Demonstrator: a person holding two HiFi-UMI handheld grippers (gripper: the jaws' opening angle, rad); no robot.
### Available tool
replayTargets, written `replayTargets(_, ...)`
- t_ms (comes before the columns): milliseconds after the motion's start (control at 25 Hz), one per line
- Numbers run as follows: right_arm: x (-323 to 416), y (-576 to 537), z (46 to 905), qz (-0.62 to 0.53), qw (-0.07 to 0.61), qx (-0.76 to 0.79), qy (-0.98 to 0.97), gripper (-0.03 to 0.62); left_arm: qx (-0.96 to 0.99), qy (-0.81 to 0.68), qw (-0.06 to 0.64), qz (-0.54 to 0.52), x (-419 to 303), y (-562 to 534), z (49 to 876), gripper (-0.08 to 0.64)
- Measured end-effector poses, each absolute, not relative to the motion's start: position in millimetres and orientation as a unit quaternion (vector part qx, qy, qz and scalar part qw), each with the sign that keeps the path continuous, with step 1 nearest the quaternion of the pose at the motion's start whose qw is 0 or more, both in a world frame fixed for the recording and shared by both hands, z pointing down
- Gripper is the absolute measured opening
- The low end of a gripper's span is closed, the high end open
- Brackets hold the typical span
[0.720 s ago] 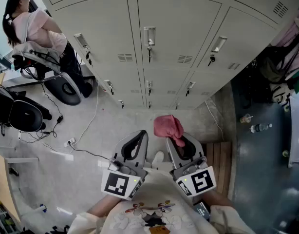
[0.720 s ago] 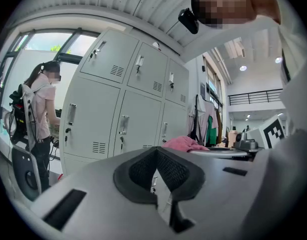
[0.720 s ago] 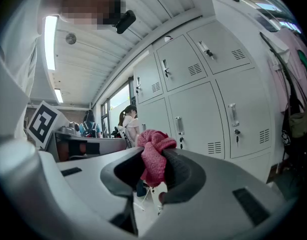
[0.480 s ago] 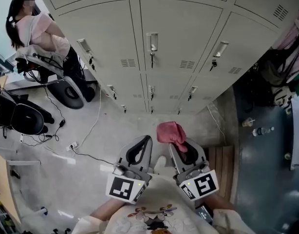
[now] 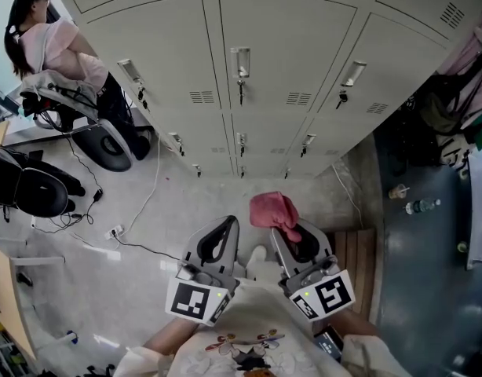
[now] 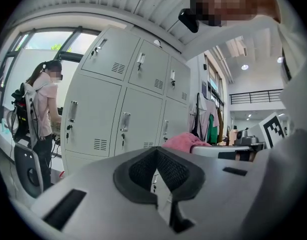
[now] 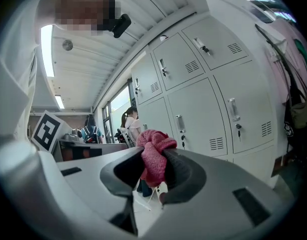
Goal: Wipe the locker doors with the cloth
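A bank of pale grey locker doors [image 5: 286,61] fills the upper part of the head view, each with a handle and a key. My right gripper [image 5: 289,232] is shut on a pink cloth [image 5: 273,210], which bunches out past its tips and hangs short of the lockers. The same pink cloth [image 7: 152,156] sits pinched between the jaws in the right gripper view, with locker doors [image 7: 203,109] beyond it. My left gripper [image 5: 224,228] is held beside the right one, shut with nothing in it. The left gripper view shows the lockers [image 6: 124,114] ahead.
A person [image 5: 56,49] stands at the lockers' left end next to a chair [image 5: 104,144]. Cables [image 5: 139,210] trail over the floor at left. Clothes hang on a rack [image 5: 461,93] at right, and bottles [image 5: 418,205] stand on the dark floor.
The view has shifted slightly. Both grippers stay side by side in front of me, with the cloth still in the right one.
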State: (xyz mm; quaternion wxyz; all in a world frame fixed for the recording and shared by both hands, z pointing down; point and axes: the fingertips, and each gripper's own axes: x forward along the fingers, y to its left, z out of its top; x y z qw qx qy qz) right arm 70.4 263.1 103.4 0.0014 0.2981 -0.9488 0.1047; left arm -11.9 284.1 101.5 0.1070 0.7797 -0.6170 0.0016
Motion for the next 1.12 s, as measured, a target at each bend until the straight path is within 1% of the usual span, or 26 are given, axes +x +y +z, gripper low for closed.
replayTargets(240, 82, 242, 123, 0.105, 0.017, 0.313, -0.944, 0.104, 0.766, -0.632, 0.117, 0.002, -23, 283, 117, 0.006)
replayTargets(440, 87, 227, 134, 0.117, 0.036, 0.326, -0.937, 0.106, 0.760, -0.634, 0.143, 0.010, -30, 272, 130, 0.006)
replayTargets(680, 58, 190, 143, 0.102, 0.055, 0.349, -0.930, 0.107, 0.776, -0.609, 0.163, 0.009, -55, 224, 149, 0.006)
replayTargets(920, 16, 151, 152, 0.080, 0.080, 0.356, -0.928, 0.107, 0.796, -0.583, 0.158, 0.012, -83, 168, 157, 0.006)
replayTargets(1040, -3, 132, 164, 0.073, 0.083, 0.357, -0.928, 0.107, 0.794, -0.580, 0.179, 0.031, -95, 146, 178, 0.006)
replayTargets(1120, -14, 118, 172, 0.072, 0.083, 0.348, -0.931, 0.107, 0.788, -0.588, 0.180, 0.035, -100, 130, 190, 0.006)
